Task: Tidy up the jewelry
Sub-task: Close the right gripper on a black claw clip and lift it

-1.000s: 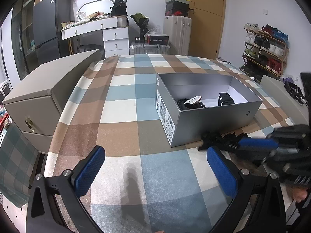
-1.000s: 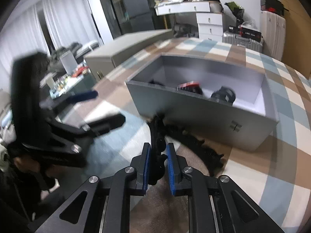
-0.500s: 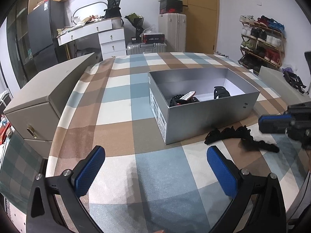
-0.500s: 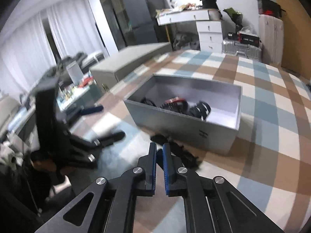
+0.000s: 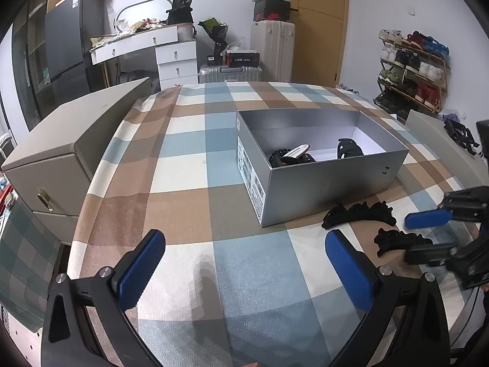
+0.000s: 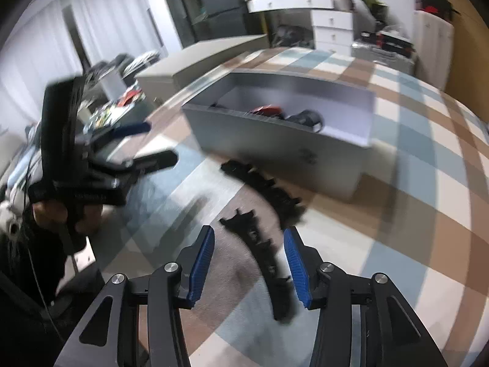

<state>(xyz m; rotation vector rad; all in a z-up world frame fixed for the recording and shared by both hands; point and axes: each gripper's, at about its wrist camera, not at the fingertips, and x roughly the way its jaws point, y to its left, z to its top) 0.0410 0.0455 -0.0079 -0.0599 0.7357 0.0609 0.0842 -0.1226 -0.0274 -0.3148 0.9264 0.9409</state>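
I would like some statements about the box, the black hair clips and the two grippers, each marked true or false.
1. The grey box is closed with a lid. False: it is open on top.
2. Two black hair clips, far clip and near clip, lie on the checked cloth outside the box. True.
3. The box is empty. False: dark accessories lie inside.
4. The left gripper holds nothing. True.
5. The right gripper squeezes a clip. False: its jaws are opening, the near clip loose between them.

box contents [image 6: 281,113] blurred, can't id
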